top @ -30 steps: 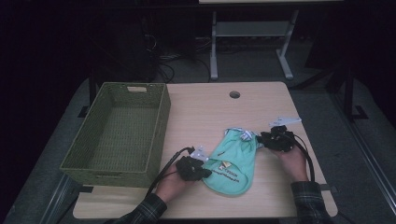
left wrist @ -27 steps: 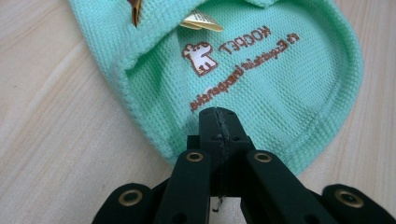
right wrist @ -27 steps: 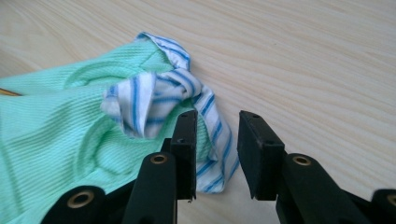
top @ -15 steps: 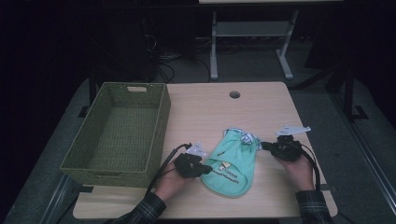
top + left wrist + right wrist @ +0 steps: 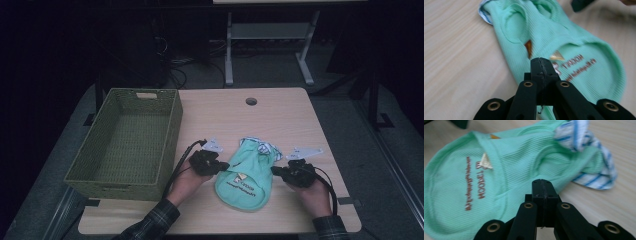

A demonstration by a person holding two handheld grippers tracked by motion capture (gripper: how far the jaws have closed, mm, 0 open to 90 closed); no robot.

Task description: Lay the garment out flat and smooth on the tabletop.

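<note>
A light wooden table (image 5: 280, 125) stood in a dark room, seen from above. Near its front middle lay a small mint-green garment (image 5: 248, 174), spread flat on the tabletop, with a blue-and-white striped trim (image 5: 264, 148) bunched at its far end and brown lettering printed across its nearer half. It rested directly on the wood, well apart from any container.

At the table's left side sat a green woven basket (image 5: 172, 131), rectangular and deep, with a handle slot cut in its far wall. Its woven floor was bare.

Two forearms in plaid sleeves came in from the bottom edge. The left gripper (image 5: 226, 166) sat at the garment's left edge, its jaws pressed fully together with nothing visibly between them; in the left gripper view the closed tips (image 5: 541, 65) hung over the green cloth near the lettering, and whether they touched the fabric could not be told. The right gripper (image 5: 275, 170) lay just beside the garment's right edge, its jaws having just been closing and now meeting tip to tip, with no cloth between them. In the right gripper view those tips (image 5: 542, 186) sat near the garment's border, close to the striped trim (image 5: 586, 150).
</note>
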